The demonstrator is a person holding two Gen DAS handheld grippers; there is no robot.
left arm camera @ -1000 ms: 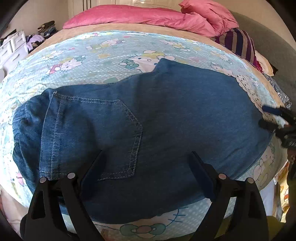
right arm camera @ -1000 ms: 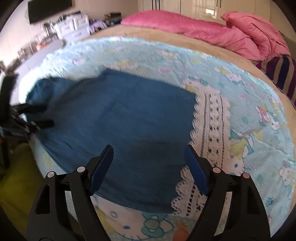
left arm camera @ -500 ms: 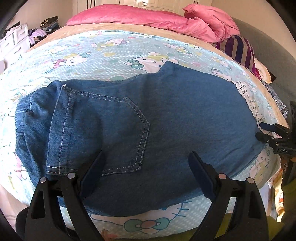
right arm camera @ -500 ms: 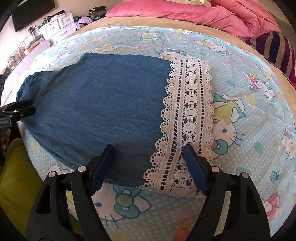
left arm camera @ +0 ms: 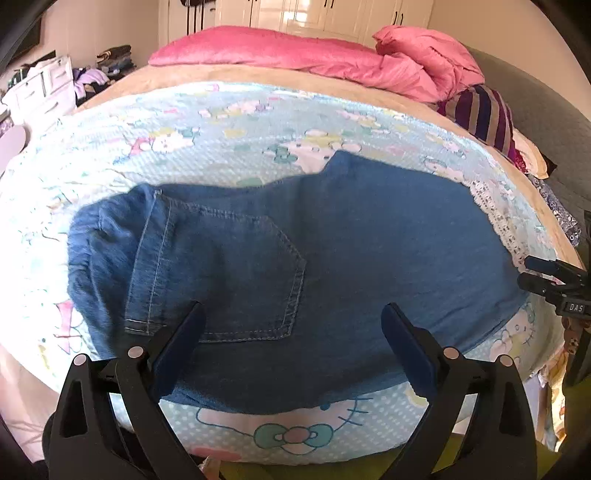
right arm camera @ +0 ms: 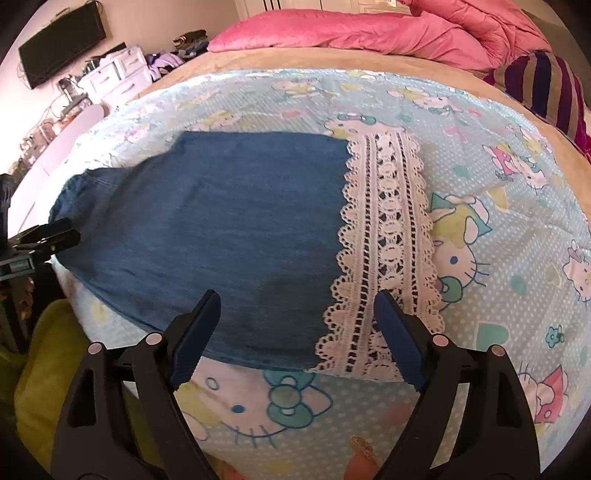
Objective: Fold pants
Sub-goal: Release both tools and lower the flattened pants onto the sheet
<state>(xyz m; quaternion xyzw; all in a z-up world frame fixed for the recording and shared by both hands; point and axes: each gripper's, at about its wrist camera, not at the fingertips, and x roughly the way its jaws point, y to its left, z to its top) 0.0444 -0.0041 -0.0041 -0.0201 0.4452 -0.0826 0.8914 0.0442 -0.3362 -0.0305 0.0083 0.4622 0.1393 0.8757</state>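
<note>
Denim pants [left arm camera: 332, 251] are lying flat across the near edge of a bed, on a cartoon-cat printed sheet [left arm camera: 221, 140], folded lengthwise with 1 leg stacked on the other.

Left wrist view: the left gripper [left arm camera: 291, 343] is hovering over the seat end, its 2 fingers spread wide and gripping nothing. A back pocket [left arm camera: 236, 277] with pale stitching is facing up, and the gathered waistband [left arm camera: 99, 258] is bunching at the left. Only this view is showing pocket and waistband clearly. The right gripper [left arm camera: 554, 280] is peeking in at the far right edge; whether it is released or clenched cannot be told from here.

Right wrist view: the right gripper [right arm camera: 295, 325] is hanging over the hem end, its fingers spread apart and empty. A white lace trim [right arm camera: 384, 243] is finishing the leg hem, in full detail here but only a sliver in the other view. The left gripper [right arm camera: 48, 236] is sitting at the left edge beside the waist end.

A pink duvet [right arm camera: 351, 29] is lying at the far side of the bed, with a striped cushion [right arm camera: 546, 88] to its right.
</note>
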